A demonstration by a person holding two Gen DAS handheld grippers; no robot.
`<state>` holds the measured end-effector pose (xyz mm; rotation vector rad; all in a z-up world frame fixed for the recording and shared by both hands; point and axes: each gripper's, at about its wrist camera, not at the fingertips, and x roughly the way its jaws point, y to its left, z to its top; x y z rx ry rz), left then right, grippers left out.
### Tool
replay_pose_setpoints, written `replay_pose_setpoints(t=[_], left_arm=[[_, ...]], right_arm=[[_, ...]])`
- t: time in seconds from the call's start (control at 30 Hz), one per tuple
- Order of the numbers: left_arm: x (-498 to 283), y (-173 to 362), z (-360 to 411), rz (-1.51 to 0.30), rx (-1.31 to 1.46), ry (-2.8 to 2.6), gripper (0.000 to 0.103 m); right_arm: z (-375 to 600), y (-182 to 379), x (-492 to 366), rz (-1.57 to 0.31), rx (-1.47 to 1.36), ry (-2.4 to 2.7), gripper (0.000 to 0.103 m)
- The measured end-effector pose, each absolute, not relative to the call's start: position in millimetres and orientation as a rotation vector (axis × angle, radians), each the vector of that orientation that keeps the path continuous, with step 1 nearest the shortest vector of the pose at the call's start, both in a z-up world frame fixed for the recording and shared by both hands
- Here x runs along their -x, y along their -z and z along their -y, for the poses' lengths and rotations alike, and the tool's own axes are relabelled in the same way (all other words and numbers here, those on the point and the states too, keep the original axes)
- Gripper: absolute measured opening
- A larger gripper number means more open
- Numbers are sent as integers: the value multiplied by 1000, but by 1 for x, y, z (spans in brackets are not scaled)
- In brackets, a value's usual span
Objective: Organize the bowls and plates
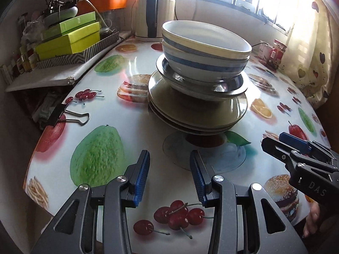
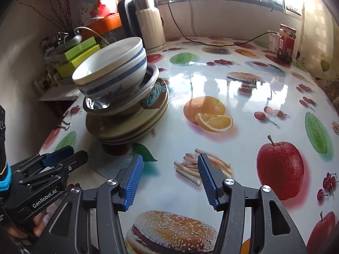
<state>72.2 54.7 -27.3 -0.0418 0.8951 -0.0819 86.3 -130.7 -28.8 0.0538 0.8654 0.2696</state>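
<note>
Left wrist view puts the stack of plates and bowls (image 1: 199, 80) dead ahead of the left tool (image 1: 169, 177), whose blue pads are spread and empty. From the right tool (image 2: 169, 180), also spread and empty, the stack (image 2: 127, 97) lies ahead and off to its left on the worktop (image 2: 243, 110), so the left tool looks better lined up.

A glossy, fruit-printed covering on the table (image 2: 211, 89) mirrors window light. Glazed ceramic bowls (image 1: 203, 48) with blue bands sit in a polished metal dish (image 1: 228, 86) atop smooth, glazed plates (image 1: 190, 114). Each claw pairs matt black plastic with ribbed blue pads (image 2: 132, 182) and shiny metal pins.
</note>
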Motion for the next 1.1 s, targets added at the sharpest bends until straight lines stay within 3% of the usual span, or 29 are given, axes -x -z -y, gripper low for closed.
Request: replay_pose_setpoints(t=[1.1], left_arm=[[-71,39,-42,-892,-2,56,43]], right_arm=[[121,45,-83,-884,15,-229,71]])
